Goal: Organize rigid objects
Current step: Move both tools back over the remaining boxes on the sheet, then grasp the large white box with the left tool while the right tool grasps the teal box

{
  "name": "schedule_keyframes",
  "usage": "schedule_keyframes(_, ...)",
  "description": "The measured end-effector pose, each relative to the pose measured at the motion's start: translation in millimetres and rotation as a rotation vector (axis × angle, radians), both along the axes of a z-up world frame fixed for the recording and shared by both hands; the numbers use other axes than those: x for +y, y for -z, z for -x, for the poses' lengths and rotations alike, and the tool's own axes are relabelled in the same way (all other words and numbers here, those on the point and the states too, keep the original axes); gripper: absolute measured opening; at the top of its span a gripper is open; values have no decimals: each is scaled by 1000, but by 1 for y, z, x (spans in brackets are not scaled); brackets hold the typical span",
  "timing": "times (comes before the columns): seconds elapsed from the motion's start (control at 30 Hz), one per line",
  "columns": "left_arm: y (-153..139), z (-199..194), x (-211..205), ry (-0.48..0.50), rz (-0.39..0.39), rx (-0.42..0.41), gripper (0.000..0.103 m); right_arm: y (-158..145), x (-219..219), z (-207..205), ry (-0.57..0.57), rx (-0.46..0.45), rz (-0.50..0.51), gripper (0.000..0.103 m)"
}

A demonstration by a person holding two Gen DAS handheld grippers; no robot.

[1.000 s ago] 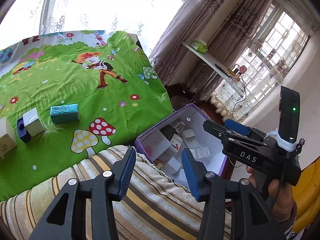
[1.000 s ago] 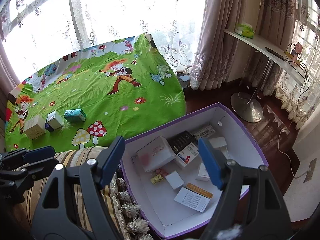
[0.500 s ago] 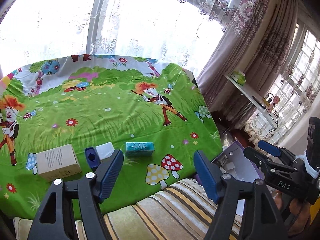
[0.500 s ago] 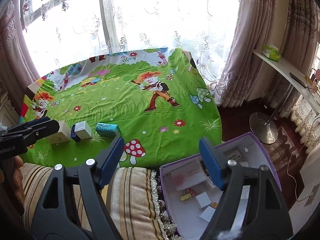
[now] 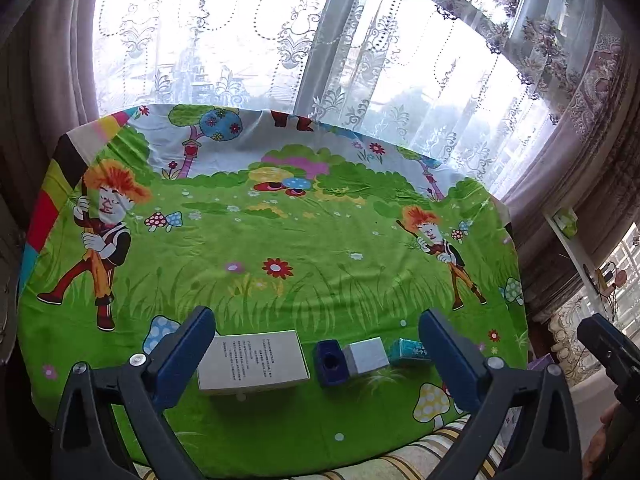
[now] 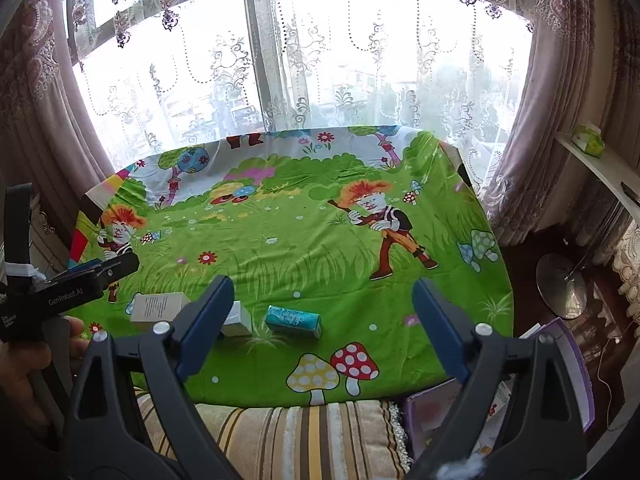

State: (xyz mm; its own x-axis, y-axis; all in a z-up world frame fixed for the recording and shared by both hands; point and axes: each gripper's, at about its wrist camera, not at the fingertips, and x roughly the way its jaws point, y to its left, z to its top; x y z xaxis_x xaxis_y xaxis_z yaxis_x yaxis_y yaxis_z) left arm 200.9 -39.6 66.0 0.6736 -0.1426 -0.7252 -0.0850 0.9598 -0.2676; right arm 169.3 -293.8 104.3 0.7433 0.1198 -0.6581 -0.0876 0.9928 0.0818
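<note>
Several boxes lie in a row near the front edge of the cartoon-print table cloth (image 5: 280, 240): a large white box (image 5: 253, 361), a small dark blue box (image 5: 331, 362), a white cube box (image 5: 366, 356) and a teal box (image 5: 410, 352). My left gripper (image 5: 316, 360) is open and empty, above and in front of the row. My right gripper (image 6: 322, 330) is open and empty, with the teal box (image 6: 293, 321) between its fingers in view; the white cube (image 6: 239, 319) and large white box (image 6: 158, 307) are to its left.
A purple storage box (image 6: 568, 364) with small packages stands low at the right of the table. A striped cushion (image 6: 300, 436) lies along the table's front edge. A shelf (image 6: 600, 168) and a lamp base (image 6: 562, 286) stand at the right. Curtained windows are behind.
Both grippers have swung left and up, away from the purple box toward the table. The row of boxes now sits centred in the left wrist view. Both stay open.
</note>
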Motion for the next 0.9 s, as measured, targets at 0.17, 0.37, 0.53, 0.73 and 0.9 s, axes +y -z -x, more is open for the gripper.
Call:
schedule_keyframes(0.17,31,-7,14,-49,14,70,103,21,17,-24,1,41,-23,94)
schedule_keyframes(0.37,66,-15,12,-68,-34,149,103,68,25,-49,26,113,-16,94)
schedule_keyframes(0.53,89,-19,14,-89,-65,204,103,103,26,-58,38,163,-3,94)
schedule_keyframes(0.73,98,-23,10,-93,-73,225,103,129,35,-66,19,213,22,94)
schedule_keyframes(0.9,103,-28,6,-98,-103,238,103,137,40,-70,15,223,51,94)
